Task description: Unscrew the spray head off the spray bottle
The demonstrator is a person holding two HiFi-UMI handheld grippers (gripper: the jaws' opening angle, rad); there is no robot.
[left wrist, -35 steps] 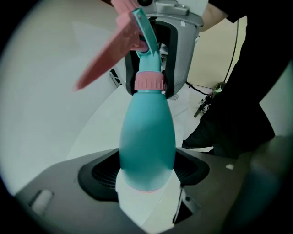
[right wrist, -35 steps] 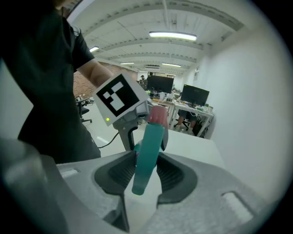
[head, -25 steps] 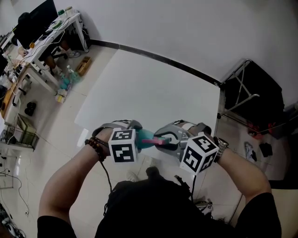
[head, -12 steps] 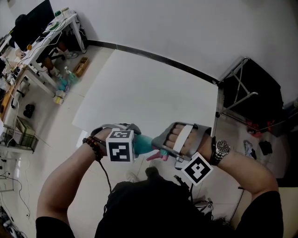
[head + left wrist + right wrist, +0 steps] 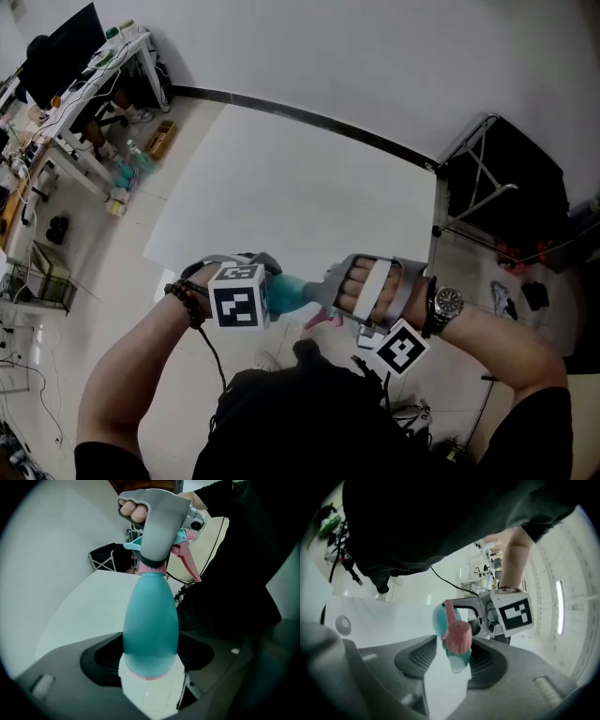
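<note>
A teal spray bottle (image 5: 286,292) is held in the air in front of the person, above the near edge of the white table (image 5: 281,187). My left gripper (image 5: 270,289) is shut on its wide lower end (image 5: 150,620). The pink and teal spray head (image 5: 457,639) lies between the pads of my right gripper (image 5: 454,660), which closes round it from the other side (image 5: 321,292). Its jaws have just been opening slightly, with the head still between them. The pink trigger (image 5: 187,562) sticks out below the grey finger (image 5: 157,522).
A cluttered desk (image 5: 84,75) with a monitor stands at the far left, with bottles and boxes on the floor beside it. A black folding rack (image 5: 506,187) stands to the table's right. Cables hang near the person's body.
My right hand has rolled over: its marker cube swung from the top to underneath and the knuckles now face up. The pink trigger turned with it. The left gripper has kept still.
</note>
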